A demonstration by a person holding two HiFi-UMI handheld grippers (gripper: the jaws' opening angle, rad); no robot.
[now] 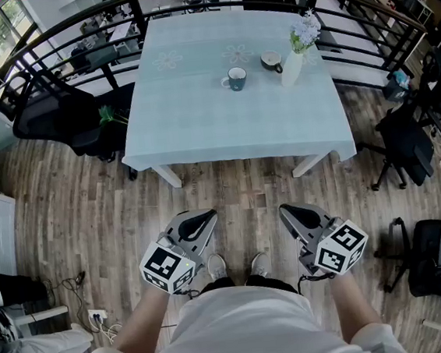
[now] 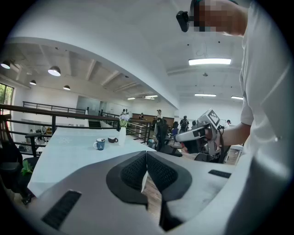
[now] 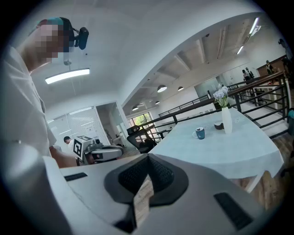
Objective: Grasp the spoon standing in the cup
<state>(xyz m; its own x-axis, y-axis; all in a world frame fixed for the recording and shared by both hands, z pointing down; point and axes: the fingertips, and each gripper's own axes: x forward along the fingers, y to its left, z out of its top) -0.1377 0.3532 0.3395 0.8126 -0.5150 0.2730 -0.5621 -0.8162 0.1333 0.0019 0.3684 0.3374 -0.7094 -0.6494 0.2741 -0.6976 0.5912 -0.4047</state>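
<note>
The blue cup (image 1: 234, 78) stands toward the table's (image 1: 200, 127) far edge, near a vase (image 1: 291, 69). The left gripper (image 1: 207, 214) and right gripper (image 1: 283, 208) hover off the near edge, jaws closed and empty.

floor (image 1: 76, 218): wood planks | table (image 1: 200, 127): pale cloth | railing (image 2: 53, 124): black | chairs (image 1: 58, 118): black
</note>
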